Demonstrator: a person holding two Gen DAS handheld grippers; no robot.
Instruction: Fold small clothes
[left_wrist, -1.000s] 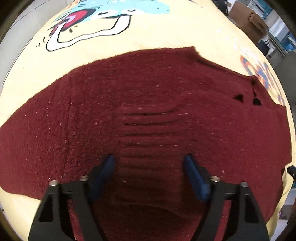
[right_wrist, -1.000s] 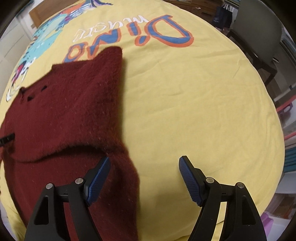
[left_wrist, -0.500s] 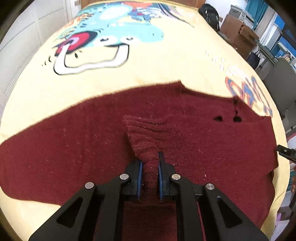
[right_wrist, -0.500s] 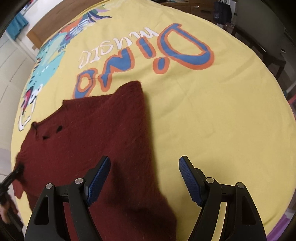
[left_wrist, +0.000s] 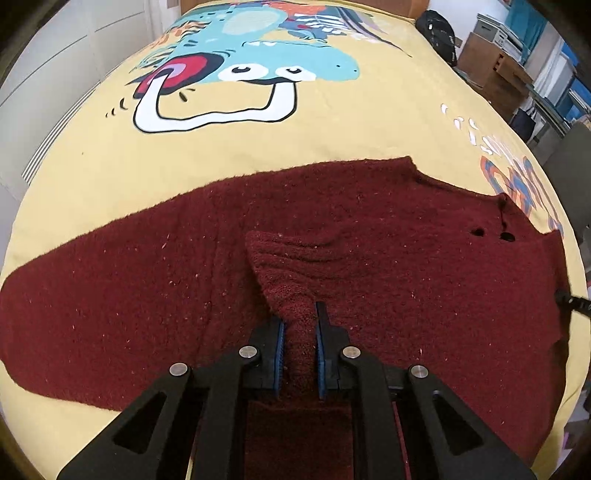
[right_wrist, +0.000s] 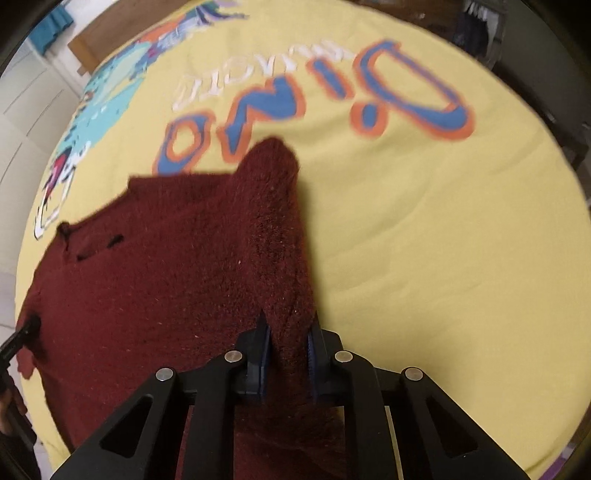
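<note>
A yellow bedspread (left_wrist: 369, 122) carries a blue dinosaur print (left_wrist: 266, 62); to its right runs blue-and-orange "Dino" lettering (right_wrist: 321, 103). Beyond the spread's far right corner sit a black bag (left_wrist: 439, 29) and a cardboard box (left_wrist: 491, 62).

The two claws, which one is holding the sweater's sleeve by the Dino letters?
The right claw: it is closing on the maroon sweater sleeve below the Dino letters. The left claw pinches its middle.

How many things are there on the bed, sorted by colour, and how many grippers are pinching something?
Dark red: 1, the knitted sweater
Yellow: 1, the printed bedspread under it
Black grippers pinching the sweater: 2, the left gripper, and the right gripper, whose jaws are closing on a fold
Total: 4
</note>
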